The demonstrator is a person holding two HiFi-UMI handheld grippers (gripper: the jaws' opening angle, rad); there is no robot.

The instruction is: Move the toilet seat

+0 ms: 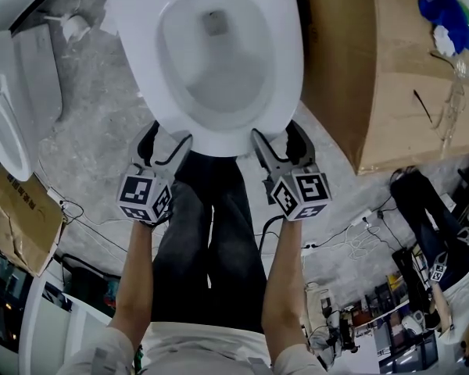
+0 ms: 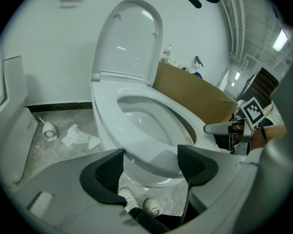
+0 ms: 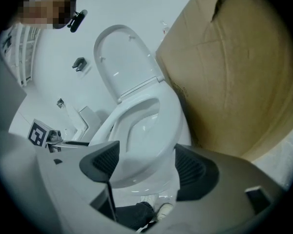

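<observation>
A white toilet seat [image 1: 219, 141] lies over the bowl, with its lid [image 2: 129, 43] standing upright against the wall. My left gripper [image 1: 162, 145] is at the front-left of the seat rim and my right gripper [image 1: 277, 143] at the front-right, their fingertips tucked under the rim. In the left gripper view the seat's front edge [image 2: 136, 147] sits between the wide-apart jaws of the left gripper [image 2: 151, 165], the pads apart from it. The right gripper [image 3: 146, 165] likewise stands open around the seat [image 3: 151, 140]. I cannot tell whether the seat rests on the jaws.
A large cardboard box [image 1: 375, 69] stands close on the toilet's right. A second toilet [image 1: 4, 131] and a paper roll [image 2: 49, 129] with crumpled tissue [image 2: 78, 136] are on the left. Cables [image 1: 352, 241] cross the floor. The person's legs [image 1: 211, 241] stand before the bowl.
</observation>
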